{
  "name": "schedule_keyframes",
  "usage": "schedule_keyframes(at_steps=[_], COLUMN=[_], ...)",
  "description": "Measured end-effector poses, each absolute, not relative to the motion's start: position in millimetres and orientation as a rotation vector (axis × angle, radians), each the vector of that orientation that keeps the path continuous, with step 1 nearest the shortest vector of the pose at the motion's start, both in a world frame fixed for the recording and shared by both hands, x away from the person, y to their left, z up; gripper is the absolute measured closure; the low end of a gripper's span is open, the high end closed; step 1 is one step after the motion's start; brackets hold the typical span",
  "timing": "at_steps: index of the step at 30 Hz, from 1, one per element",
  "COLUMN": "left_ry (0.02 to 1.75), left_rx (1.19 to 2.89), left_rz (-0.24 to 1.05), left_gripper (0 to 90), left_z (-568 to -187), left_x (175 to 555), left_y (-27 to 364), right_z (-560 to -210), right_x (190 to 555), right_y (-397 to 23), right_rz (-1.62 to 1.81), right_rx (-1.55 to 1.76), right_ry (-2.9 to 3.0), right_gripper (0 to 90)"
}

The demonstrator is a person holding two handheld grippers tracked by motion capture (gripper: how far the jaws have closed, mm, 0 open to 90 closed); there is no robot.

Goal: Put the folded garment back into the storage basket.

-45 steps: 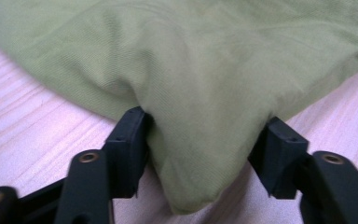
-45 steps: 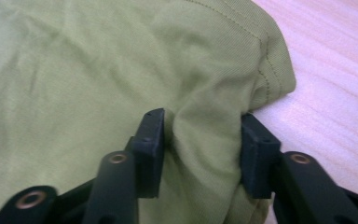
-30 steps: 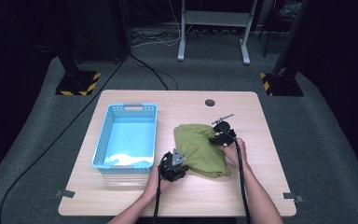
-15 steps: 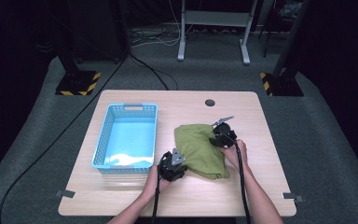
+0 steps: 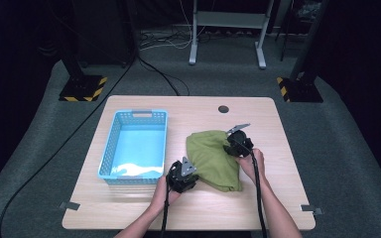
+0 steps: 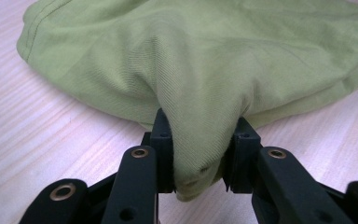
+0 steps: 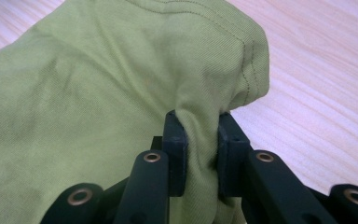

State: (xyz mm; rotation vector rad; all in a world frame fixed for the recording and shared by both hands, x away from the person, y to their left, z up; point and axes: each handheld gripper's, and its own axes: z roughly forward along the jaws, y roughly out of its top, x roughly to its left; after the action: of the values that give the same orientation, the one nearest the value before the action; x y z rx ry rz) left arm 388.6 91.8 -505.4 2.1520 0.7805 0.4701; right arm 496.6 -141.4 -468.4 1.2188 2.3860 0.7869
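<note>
We have the green garment [image 5: 212, 157] on the right half of the tabletop [image 5: 278, 129], beside the blue basket [image 5: 135, 144], pinched by both the left gripper [image 6: 199, 156] and right gripper [image 7: 200, 149], so next we lift it evenly toward that basket

Olive-green cloth [image 5: 213, 158], folded, bunched, on table
</note>
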Motion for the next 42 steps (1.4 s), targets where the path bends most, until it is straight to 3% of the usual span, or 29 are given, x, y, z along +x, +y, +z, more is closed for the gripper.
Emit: schedule_keyframes(at_steps=[42], left_ry=[0.788], left_rx=[2.113], left_rz=[0.504], left_gripper=[69.2], left_z=[-471.1], left_x=[386.4], left_y=[112.2], right_z=[-427.3], right_x=[484.8], right_y=[-128.4], right_rz=[0.820], right_rx=[1.138], right_ry=[2.344], right_gripper=[76.8])
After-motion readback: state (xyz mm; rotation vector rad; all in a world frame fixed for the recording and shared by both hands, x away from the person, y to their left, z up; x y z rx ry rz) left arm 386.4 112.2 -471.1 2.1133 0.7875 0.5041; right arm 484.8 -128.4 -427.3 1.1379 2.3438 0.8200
